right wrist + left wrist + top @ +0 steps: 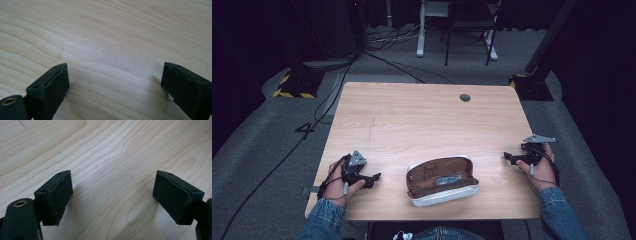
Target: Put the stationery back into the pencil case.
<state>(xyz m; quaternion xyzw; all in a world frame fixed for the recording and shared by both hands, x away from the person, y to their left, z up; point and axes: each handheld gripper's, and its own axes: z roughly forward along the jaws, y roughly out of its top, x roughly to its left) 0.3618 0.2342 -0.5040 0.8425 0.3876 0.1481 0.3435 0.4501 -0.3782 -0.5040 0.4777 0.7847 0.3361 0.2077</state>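
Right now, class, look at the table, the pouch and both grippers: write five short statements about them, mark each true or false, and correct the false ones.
1. The pouch lies open near the table's front edge. True.
2. The left gripper is shut on the pouch. False: it is open over bare wood, apart from the pouch.
3. The right gripper is open and holds nothing. True.
4. The pouch lies between the two grippers. True.
5. The pouch's lining is blue. False: it is brown.
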